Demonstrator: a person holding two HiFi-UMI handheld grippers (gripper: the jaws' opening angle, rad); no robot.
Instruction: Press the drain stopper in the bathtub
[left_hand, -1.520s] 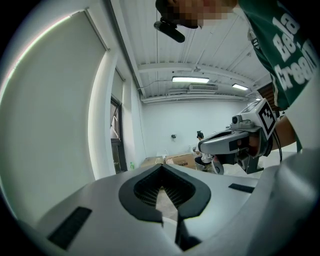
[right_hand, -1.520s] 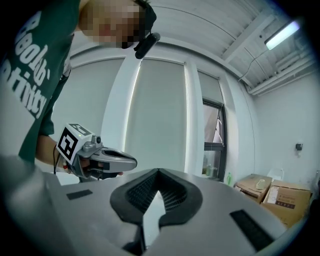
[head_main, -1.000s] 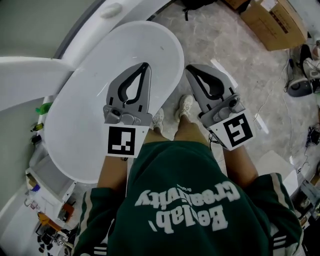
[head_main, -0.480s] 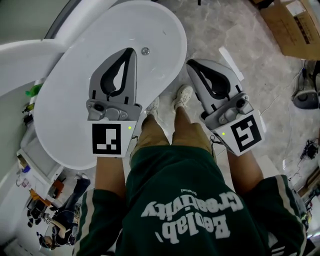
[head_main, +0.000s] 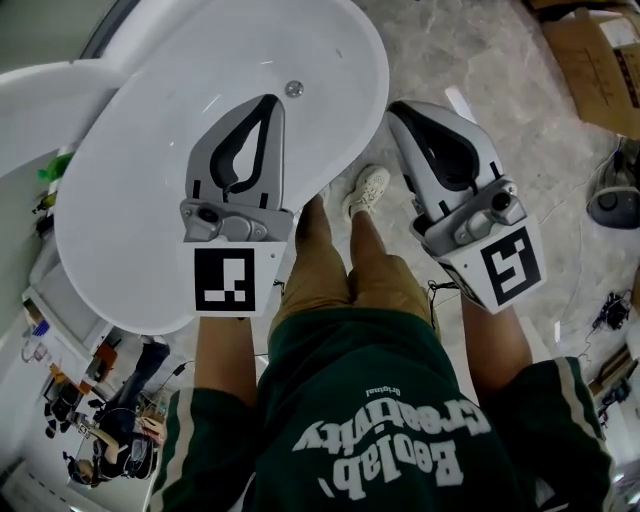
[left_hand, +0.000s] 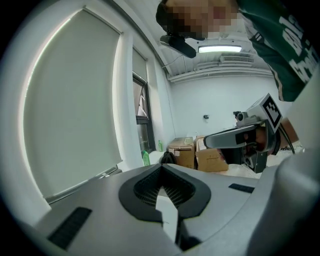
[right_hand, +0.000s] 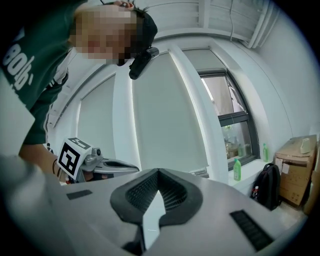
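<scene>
1. Both tools have come lower. The left tool (head_main: 270, 104) and the right tool (head_main: 402, 112) each have their smooth grey jaws pressed together, holding nothing.
2. Just past the left tool's tip, the drain stopper (head_main: 294, 88), a small round metallic disc, has come into sight, so the press looks near.
3. It sits on the floor of the glossy white oval bathtub (head_main: 120, 200).
</scene>
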